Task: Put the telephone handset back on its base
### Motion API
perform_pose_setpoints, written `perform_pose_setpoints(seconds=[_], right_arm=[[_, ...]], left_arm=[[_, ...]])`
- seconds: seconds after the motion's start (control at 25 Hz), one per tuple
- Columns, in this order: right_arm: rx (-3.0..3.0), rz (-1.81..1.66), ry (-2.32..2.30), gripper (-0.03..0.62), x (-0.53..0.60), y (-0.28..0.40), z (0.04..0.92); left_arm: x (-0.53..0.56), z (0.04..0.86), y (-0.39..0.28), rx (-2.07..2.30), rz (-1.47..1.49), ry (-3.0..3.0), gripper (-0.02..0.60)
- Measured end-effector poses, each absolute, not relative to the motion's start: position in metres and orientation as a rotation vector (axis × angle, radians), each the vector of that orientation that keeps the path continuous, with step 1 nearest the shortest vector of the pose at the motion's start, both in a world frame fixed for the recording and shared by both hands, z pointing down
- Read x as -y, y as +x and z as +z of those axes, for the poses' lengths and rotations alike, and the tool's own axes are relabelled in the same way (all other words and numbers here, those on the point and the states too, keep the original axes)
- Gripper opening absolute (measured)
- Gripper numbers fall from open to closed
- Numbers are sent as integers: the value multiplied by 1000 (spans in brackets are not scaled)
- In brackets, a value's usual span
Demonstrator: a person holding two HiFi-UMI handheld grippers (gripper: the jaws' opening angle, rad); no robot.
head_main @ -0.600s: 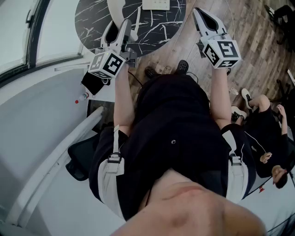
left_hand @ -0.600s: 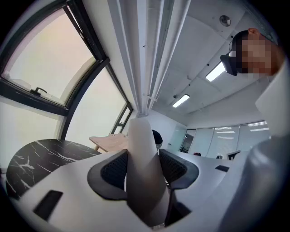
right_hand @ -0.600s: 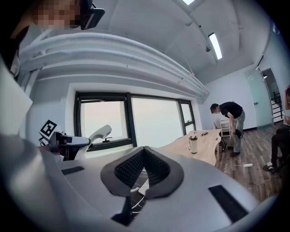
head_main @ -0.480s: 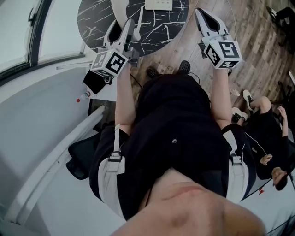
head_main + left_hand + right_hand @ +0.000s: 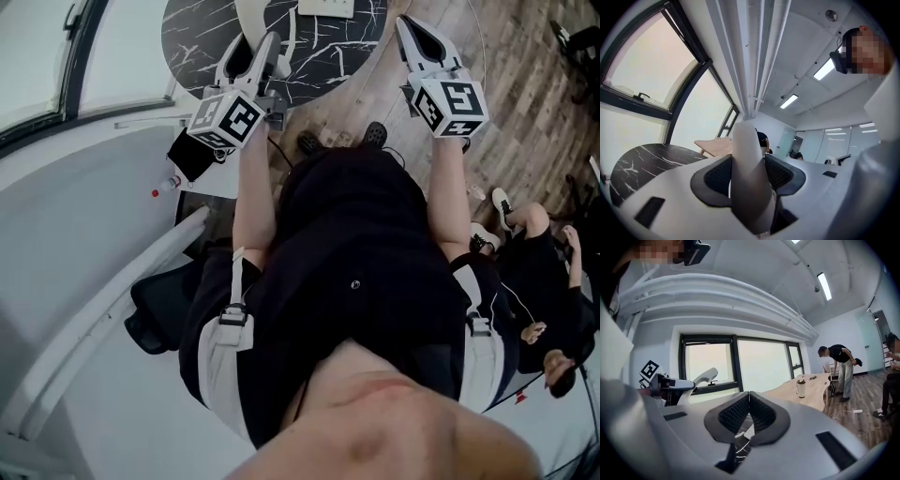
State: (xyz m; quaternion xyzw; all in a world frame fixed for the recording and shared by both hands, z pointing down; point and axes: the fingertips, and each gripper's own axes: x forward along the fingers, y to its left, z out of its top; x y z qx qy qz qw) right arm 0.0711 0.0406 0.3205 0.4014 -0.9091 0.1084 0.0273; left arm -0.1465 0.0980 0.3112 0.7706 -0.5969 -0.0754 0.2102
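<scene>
1. Head view: the left gripper [image 5: 251, 53] is up over the edge of a round table [image 5: 323, 56] with a black marble top and white veins. It's clamped on the handset [image 5: 253, 19], a smooth white plastic piece that curves up past the jaw tips over the tabletop. A white rectangular unit [image 5: 326, 7] sits further in on the table, cut off by the frame edge, and the handset is apart from it. The right gripper [image 5: 419, 37] hangs over the wood plank floor [image 5: 525, 84], just beside the table rim. Each gripper has a boxy marker cube [image 5: 225, 120] at its back.

2. Left gripper view: the rounded, glossy white handset stands upright and fills the gap. The ribbed black pads [image 5: 717, 177] press on it from both sides, with the jaws standing wide around it. The marble top shows low on the left, with a big dark-framed window [image 5: 651, 79] above it.

3. Right gripper view: the jaws are closed. Its pads meet at the tips with nothing between them, and only a sliver of marble shows through the gap underneath. Far left you can see the other gripper holding the curved white handset in the air. A long pale wooden table [image 5: 811, 392] carries a tumbler [image 5: 801, 387], and a person [image 5: 840, 369] bends over it.
</scene>
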Motion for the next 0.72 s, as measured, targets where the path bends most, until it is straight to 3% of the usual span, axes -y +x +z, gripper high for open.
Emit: perform_pose_setpoints(seconds=[0.72], right_arm=[[2834, 340, 1096, 31, -30, 111, 342]], left_arm=[[-85, 344, -85, 1714, -146, 2058, 232]])
